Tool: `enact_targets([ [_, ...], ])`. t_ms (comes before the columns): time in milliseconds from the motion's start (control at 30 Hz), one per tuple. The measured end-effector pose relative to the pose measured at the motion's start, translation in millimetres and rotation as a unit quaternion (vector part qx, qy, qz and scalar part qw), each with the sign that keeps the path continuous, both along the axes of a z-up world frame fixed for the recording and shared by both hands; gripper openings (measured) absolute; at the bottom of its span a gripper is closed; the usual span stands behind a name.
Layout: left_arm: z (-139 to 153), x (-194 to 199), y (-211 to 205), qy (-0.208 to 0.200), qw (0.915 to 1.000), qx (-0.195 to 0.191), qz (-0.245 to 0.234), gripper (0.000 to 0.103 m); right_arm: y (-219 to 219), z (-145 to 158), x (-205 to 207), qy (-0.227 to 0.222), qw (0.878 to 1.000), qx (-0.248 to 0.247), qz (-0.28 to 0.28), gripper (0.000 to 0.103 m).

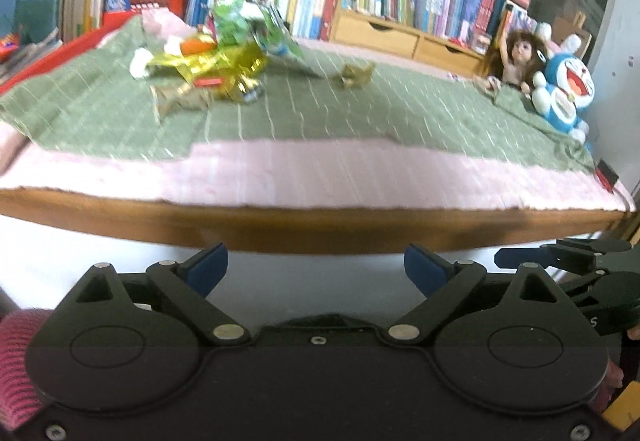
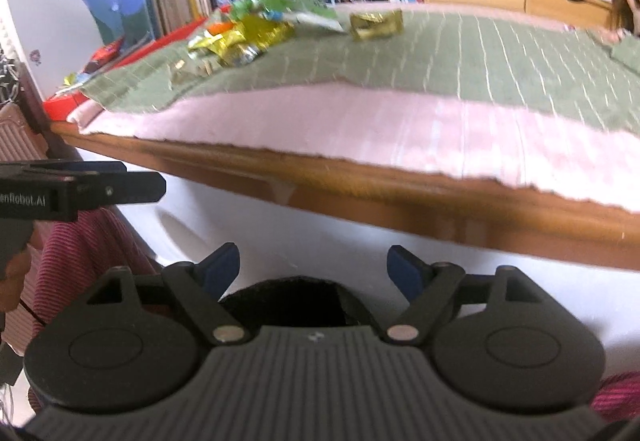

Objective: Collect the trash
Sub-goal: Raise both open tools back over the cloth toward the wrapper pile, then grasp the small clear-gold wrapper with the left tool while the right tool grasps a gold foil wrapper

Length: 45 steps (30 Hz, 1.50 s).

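Both tongs, left tongs [image 1: 316,269] and right tongs [image 2: 313,268], spread wide, holding nothing. Ahead, beyond the bed edge [image 1: 320,229]: one wrapper heap [image 1: 216,61], one gold wrapper [image 1: 356,75] apart.

Left gripper [image 1: 316,269]: blue-padded jaws wide apart, nothing between.
Trash: crumpled yellow and green foil wrappers [image 1: 224,53] on green checked cloth [image 1: 360,109].
Toys: brown-haired doll [image 1: 516,57], blue plush cat [image 1: 564,89], right.

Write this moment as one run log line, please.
left gripper: jaws open, empty | right gripper: jaws open, empty | wrappers: on green cloth, untouched
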State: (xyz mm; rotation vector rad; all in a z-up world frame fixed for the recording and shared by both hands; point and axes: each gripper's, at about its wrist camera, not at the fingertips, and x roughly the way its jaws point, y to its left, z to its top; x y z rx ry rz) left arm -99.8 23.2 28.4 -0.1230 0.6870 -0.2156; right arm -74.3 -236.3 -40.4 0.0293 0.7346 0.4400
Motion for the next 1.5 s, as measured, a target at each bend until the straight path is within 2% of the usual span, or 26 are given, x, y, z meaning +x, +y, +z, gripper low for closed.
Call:
enact_targets([
  [200,32,-6,10,-0.05,0.9986,0.002,0.019,0.096,4,28,3,-0.039,0.998,0.032,0.027,0.088],
  [333,48,4,16,-0.077,0.9964,0.012,0.035,0.097,7,51,12,-0.08,0.996,0.027,0.032,0.089],
  [467,55,21,23,-0.092,0.9941,0.02,0.053,0.097,11,66,30,-0.09,0.995,0.029,0.024,0.09],
  [633,58,56,41,-0.089,0.9917,0.02,0.091,0.097,20,84,61,-0.111,0.993,0.012,0.029,0.09],
  [800,49,90,53,-0.089,0.9875,0.036,0.125,0.097,23,97,112,-0.112,0.994,-0.009,0.011,0.091],
  [967,30,117,56,-0.089,0.9836,0.049,0.149,0.097,27,96,161,-0.114,0.992,-0.052,0.007,0.101],
  [1100,13,133,54,-0.089,0.981,0.056,0.163,0.097,32,85,196,-0.107,0.992,-0.074,0.002,0.102],
  [1300,-7,156,52,-0.086,0.9779,0.062,0.181,0.096,38,59,247,-0.069,0.995,-0.078,-0.011,0.103],
  [1367,-12,162,51,-0.087,0.9774,0.064,0.182,0.094,39,52,261,-0.059,0.995,-0.073,-0.013,0.103],
  [1500,-21,171,51,-0.069,0.9822,0.055,0.165,0.074,43,41,280,-0.049,0.996,-0.079,-0.014,0.103],
])
